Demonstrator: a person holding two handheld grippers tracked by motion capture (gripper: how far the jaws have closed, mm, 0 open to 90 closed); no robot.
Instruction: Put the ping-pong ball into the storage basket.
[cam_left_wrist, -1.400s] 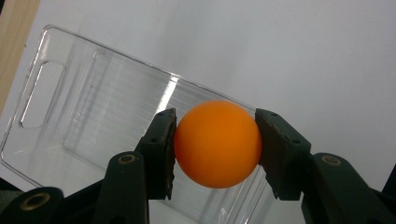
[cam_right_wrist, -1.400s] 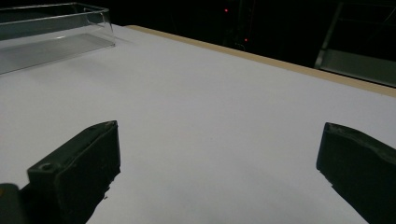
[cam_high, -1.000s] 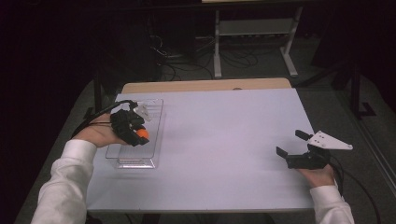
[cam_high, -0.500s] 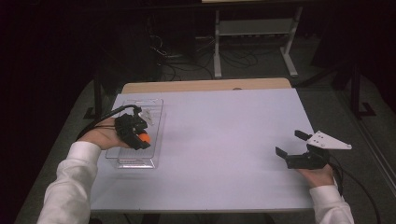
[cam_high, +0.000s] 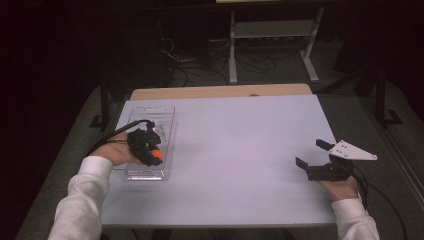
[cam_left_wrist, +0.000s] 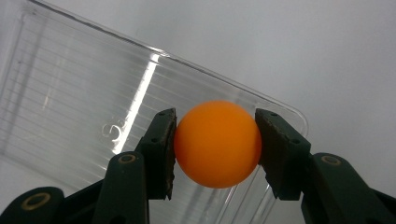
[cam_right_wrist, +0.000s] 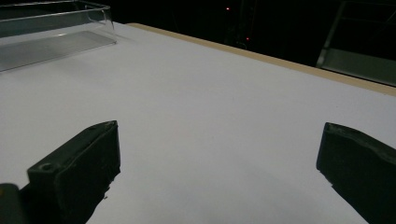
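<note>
Left claw (cam_left_wrist: 215, 144) clamped on ball (cam_left_wrist: 217, 143), over tray (cam_high: 150, 112) at left of the high view. Right claw (cam_high: 312, 154) apart, idle at lower right. Risk: smooth ball held at 2 small contacts may squirt out, bounce off desk (cam_high: 235, 150).

Smooth orange ball (cam_left_wrist: 217, 143) pinched between jaws above clear tray (cam_left_wrist: 70, 112).

The worktop (cam_high: 235, 150) has a pale, plain top with a wooden strip along its far edge; a clear plastic tray (cam_high: 162, 120) lies flat on it near the left edge
</note>
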